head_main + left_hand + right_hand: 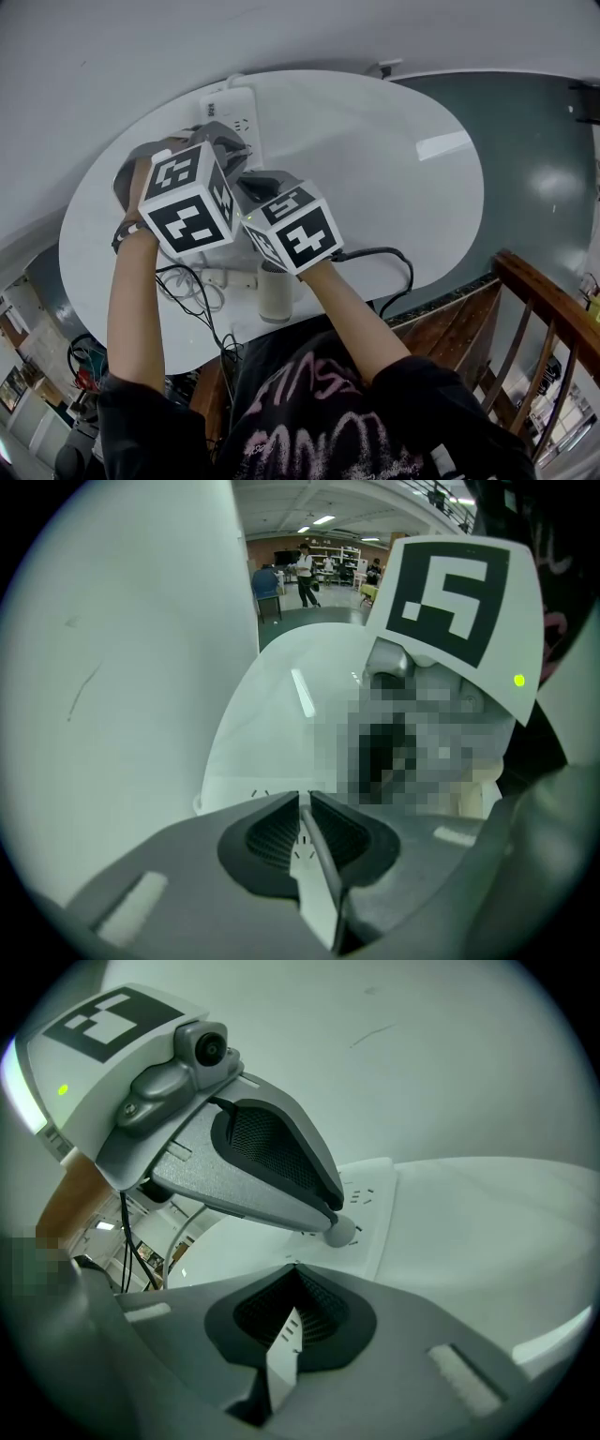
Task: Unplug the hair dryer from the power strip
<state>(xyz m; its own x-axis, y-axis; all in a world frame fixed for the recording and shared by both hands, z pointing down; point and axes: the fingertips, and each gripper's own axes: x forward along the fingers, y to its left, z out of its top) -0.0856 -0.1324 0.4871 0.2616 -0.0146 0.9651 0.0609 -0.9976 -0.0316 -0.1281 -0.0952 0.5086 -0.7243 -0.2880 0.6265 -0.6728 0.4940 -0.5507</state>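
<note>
Head view: left gripper (339,1230), jaws shut and empty, plants its tip on the white plastic power strip (232,103), probably steadying it. Right gripper (292,1271) hovers beside, closed, empty too.

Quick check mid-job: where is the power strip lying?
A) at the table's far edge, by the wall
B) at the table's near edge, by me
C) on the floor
A: the head view shows the power strip at the far edge of the table, next to the wall.
</note>
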